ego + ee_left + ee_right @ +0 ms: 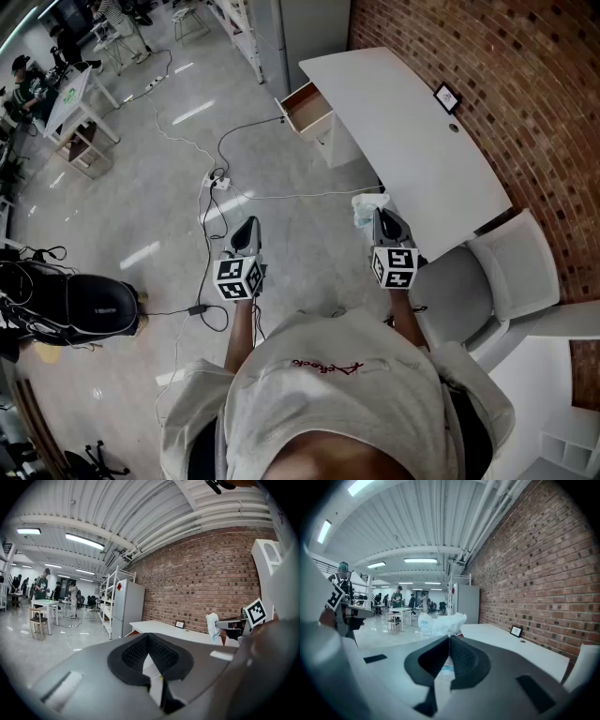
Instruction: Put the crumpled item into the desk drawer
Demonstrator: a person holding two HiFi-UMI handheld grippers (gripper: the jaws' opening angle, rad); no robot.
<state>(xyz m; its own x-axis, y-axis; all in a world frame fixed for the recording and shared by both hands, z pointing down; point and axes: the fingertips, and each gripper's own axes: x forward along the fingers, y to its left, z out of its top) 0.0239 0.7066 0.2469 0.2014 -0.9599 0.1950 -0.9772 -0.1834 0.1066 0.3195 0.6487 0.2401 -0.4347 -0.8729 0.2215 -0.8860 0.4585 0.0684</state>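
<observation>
**A:** What do the jaws of the right gripper [449,638] have?

**B:** They are pinched together on the lower edge of a crumpled white wad [440,622] of thin, tissue-like sheet with faint blue print. Most of it puffs out above the tips.

**A:** And the left gripper [149,640]?

**B:** Its jaws are together with nothing between them, and it is held off to the side.

**A:** How will the wad handle?

**B:** I judge it very light, soft and springy. It is unlikely to slip, but a thin pinch could tear a fold or let one pull free. A grip deep in the bunched middle seems safest.

**A:** Where is it relative to the goal?

**B:** It is in the air, near the close end of the long white desk [412,150]. The open wooden drawer [307,108] juts out at the far end, well apart from it.
</observation>
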